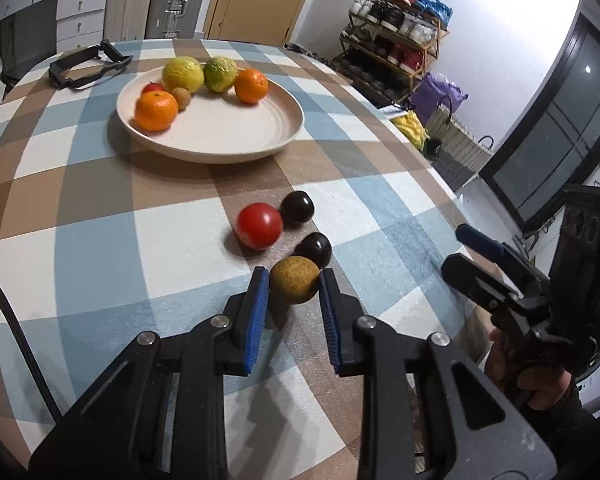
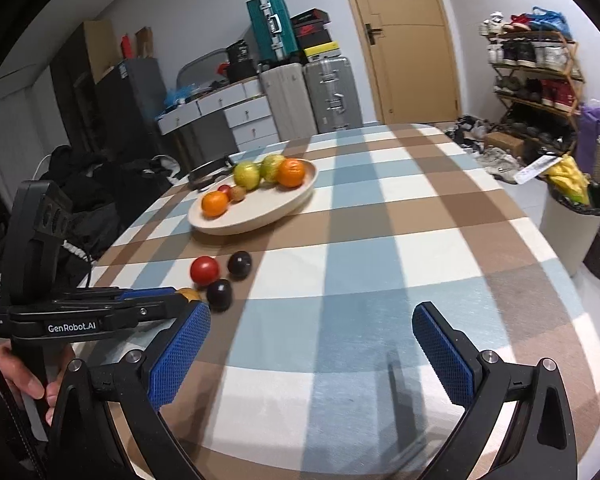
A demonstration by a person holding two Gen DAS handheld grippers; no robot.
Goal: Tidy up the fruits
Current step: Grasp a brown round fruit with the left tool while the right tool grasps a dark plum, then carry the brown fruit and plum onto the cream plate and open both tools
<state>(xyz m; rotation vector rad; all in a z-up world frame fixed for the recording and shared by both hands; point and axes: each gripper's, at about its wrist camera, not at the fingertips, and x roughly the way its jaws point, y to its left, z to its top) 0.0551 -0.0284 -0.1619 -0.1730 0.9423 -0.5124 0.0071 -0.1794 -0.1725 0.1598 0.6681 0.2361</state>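
Your left gripper [image 1: 294,286] has its blue ribbed pads closed on a small round yellow-brown fruit [image 1: 294,285], one pad on each side of it, low over the checked blue, brown and white tablecloth [image 1: 100,248]. Whether the fruit still touches the cloth cannot be told from these views. In the right wrist view only a small part of this fruit shows behind the left gripper's fingertip.

Just beyond the held fruit lies a dark, almost black round fruit [image 1: 314,249], touching it or nearly so. A second dark round fruit [image 1: 297,207] lies a little farther, and a red round tomato [image 1: 259,225] sits beside both, touching the farther one.

Farther on the table stands a wide cream-coloured plate [image 1: 228,136]. It holds two oranges [image 1: 156,111], a yellow citrus fruit [image 1: 183,74], a green citrus fruit [image 1: 220,73], a small brown fruit [image 1: 181,98] and a small red fruit [image 1: 153,88].

Your right gripper [image 2: 312,344] is wide open and empty, over the cloth near the table edge, well apart from the loose fruits.
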